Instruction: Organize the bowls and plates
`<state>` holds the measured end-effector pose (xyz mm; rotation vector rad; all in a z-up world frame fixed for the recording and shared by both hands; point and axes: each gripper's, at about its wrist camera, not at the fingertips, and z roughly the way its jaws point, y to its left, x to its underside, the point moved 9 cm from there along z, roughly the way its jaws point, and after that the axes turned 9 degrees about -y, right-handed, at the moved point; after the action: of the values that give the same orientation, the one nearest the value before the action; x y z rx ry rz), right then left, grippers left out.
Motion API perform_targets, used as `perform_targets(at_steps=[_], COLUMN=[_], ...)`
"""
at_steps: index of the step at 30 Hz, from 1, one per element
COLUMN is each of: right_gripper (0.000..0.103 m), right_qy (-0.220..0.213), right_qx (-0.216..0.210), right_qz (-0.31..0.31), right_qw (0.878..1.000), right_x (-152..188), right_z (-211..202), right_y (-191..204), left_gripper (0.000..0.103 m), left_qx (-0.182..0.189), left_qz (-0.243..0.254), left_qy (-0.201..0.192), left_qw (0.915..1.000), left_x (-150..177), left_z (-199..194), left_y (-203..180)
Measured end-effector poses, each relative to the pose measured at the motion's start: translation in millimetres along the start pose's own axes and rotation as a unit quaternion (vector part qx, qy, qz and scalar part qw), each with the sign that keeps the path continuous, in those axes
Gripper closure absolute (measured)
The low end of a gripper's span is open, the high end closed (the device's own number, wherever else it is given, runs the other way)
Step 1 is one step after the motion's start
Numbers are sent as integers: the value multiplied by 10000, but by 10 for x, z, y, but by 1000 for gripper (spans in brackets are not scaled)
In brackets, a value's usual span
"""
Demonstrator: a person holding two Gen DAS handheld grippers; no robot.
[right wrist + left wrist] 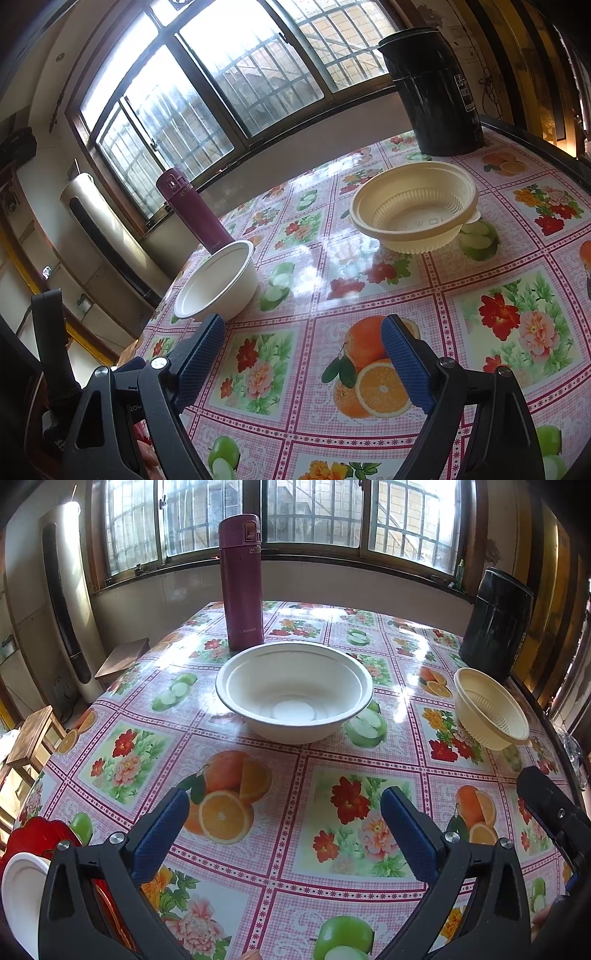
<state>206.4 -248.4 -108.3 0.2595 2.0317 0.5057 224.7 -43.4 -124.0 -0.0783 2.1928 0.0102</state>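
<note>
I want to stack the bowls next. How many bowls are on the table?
2. A white bowl sits mid-table in front of the purple flask; a cream bowl sits to its right near the black jug. Others may be out of view.

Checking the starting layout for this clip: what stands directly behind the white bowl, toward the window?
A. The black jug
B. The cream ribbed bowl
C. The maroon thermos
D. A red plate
C. The maroon thermos stands upright just behind the white bowl, on the window side; the black jug and the cream ribbed bowl sit off toward the table's right edge.
</note>
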Motion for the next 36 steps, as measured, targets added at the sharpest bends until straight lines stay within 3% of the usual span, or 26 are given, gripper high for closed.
perform_targets(at_steps=[23, 36], right_gripper=[15, 15], right_qy=[-131, -579], right_qx=[20, -12], right_qz=[-16, 340], right_qw=[9999, 9977], right_x=[-52, -177], right_z=[-25, -312], right_y=[-13, 48], left_gripper=[0, 0], left_qx=[-153, -407], left_qz=[103, 75], left_qy=[-88, -796], left_qw=[9998, 9960], left_x=[25, -285], left_z=[-269, -978], left_y=[90, 507])
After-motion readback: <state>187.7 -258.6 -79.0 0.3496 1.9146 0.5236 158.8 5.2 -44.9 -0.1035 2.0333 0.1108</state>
